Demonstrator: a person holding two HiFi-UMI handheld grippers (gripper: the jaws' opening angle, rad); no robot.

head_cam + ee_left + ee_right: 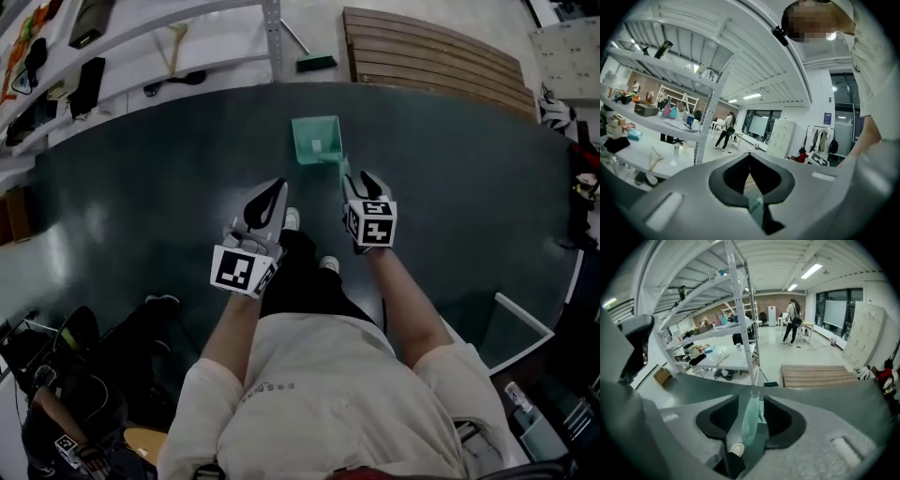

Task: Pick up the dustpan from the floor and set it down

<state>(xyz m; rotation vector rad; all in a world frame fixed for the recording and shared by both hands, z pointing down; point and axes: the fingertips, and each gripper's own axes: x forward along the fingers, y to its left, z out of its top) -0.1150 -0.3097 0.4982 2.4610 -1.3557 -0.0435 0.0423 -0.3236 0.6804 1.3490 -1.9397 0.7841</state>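
A teal dustpan (317, 139) lies on the dark floor mat (141, 187) just ahead of my feet, its handle (341, 169) pointing back toward me. My right gripper (362, 178) reaches down over that handle. In the right gripper view the teal handle (750, 420) stands between the two pads of the right gripper (751, 399) with a gap on each side, so the jaws are open. My left gripper (278, 185) hangs to the left of the dustpan, apart from it and holding nothing. Its tips (750, 161) meet, and a sliver of teal (756, 208) shows below them.
A white metal shelving rack (272, 37) stands beyond the mat at the back left, and a slatted wooden platform (431, 52) at the back right. A green brush head (316, 64) lies between them. My shoes (328, 264) are under the grippers. Another person (66, 403) crouches at lower left.
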